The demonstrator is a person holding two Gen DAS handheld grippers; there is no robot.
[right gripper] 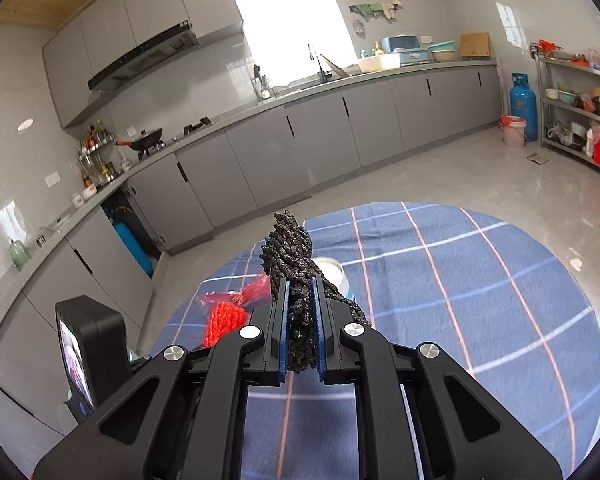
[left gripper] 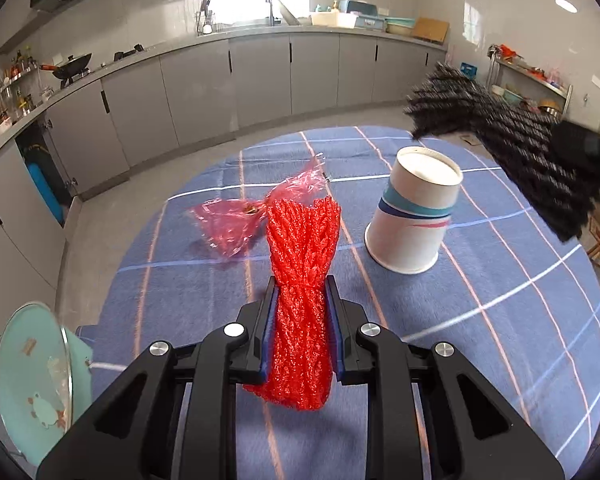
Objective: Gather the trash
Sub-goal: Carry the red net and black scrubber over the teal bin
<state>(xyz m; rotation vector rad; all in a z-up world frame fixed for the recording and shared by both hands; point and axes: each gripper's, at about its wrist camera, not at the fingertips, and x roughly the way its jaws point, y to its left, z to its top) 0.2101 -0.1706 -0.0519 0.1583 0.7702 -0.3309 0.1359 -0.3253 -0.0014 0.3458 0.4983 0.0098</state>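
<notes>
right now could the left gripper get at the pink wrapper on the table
Probably not yet. The left gripper is shut on the red mesh net, so it has no free grip. The path looks clear: the pink wrapper lies just ahead on the tablecloth, left of the paper cup.

Home kitchen, lived-in.
Grey cabinets are running along two walls under a countertop; a wok is sitting on the stove beneath a range hood, a sink faucet is standing by the window, a gas cylinder is waiting in the corner.

The black mesh is motion-blurred; it hides most of the paper cup.
</notes>
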